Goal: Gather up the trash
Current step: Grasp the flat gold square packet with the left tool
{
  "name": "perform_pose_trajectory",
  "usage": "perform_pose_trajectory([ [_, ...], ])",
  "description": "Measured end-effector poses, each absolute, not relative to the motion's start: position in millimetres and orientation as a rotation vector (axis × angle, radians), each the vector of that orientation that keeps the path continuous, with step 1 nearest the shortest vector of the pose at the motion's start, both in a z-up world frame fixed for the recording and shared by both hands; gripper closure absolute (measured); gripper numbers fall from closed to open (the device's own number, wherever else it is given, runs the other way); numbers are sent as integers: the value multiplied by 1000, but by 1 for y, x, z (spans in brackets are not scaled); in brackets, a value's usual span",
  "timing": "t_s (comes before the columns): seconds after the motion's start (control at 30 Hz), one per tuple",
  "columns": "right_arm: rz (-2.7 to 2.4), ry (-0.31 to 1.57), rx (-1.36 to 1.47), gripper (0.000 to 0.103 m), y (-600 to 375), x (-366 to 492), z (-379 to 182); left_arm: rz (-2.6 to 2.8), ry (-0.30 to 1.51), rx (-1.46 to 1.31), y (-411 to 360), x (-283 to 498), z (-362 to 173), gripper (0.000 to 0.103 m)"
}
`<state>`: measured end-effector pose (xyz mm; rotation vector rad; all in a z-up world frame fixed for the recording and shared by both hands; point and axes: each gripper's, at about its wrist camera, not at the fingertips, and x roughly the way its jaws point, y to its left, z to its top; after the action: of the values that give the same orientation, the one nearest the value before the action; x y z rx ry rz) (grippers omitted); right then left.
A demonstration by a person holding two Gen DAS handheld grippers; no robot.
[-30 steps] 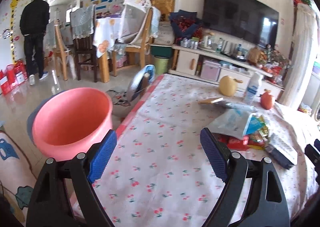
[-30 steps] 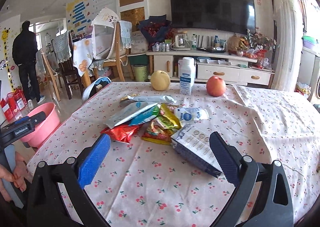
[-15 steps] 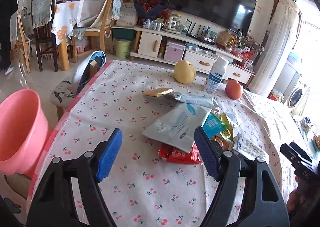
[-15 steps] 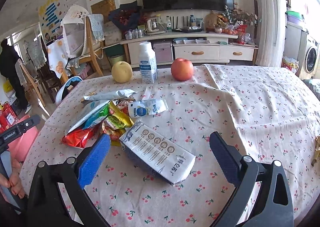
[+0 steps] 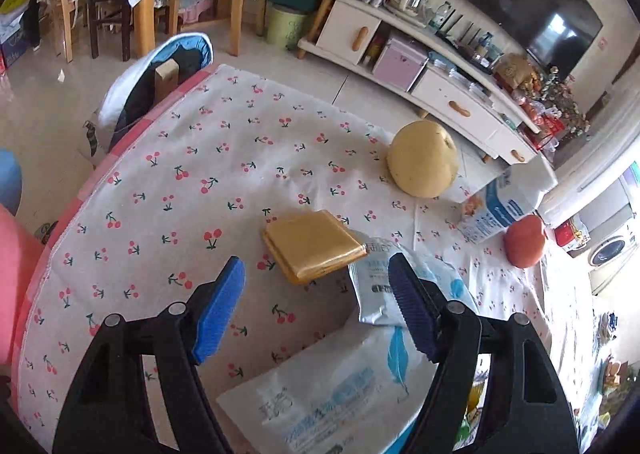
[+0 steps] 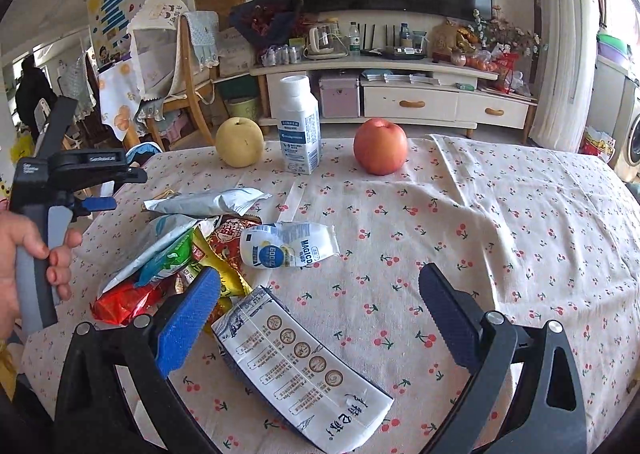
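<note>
1. While the left gripper [image 5: 316, 286] swings in from the pink basin [image 5: 16, 254] side, its view now fills with the table's [image 5: 200, 158] cherry-print cloth and the trash pile; a second ago the basin took up most of that view, now only a pink sliver shows at the left edge.
2. Left jaws stand partly spread, nothing pinched; they narrowed from a wider gap within the last second and now frame the gold wrapper [image 5: 314, 246], which lies just beyond the tips, apart from the pads.
3. Landmark = yellow pear [image 6: 239, 142]. The gold wrapper sits on the near side of the pear; a silver-white pouch [image 5: 380, 286] overlaps the wrapper's edge and passes under the right-hand pad [image 5: 408, 306].
4. The right gripper [image 6: 320, 306] hovers wide open, empty, over the grey-white carton [image 6: 304, 370], which lies flat well nearer than the pear. It has come in lower and closer than a second ago.
5. Rest of the trash: the crumpled wrapper pile [image 6: 168, 258] and the small white pouch [image 6: 288, 246] lie between carton and pear. Milk bottle [image 6: 299, 126] and red apple [image 6: 380, 146] stand beside the pear, probably not trash.
6. Meaning: both grippers look to be in approach, nothing collected yet in hand. Likely left goes for the gold wrapper, right for the carton, then both go to the basin.
</note>
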<state>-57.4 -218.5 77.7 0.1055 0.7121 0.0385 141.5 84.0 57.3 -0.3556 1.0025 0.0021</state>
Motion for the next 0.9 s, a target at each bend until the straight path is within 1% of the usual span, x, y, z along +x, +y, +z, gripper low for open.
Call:
perform_pose_trajectory([
  [0.2,68,738,107,5,-221,-45,72,52,1103,-313,73,181,37,28],
  [0.4,77,746,96,5,-221,-41,71,80,1147,-262,66,197,24,29],
  [0.53,68,773,90,5,-222,-39,69,82,1127,-248,66,194,20,32],
  [0.7,96,833,114,5,-226,-36,61,59,1100,-219,63,177,22,38],
  [0.9,170,931,155,5,-225,-35,45,-5,1097,-246,63,150,19,40],
])
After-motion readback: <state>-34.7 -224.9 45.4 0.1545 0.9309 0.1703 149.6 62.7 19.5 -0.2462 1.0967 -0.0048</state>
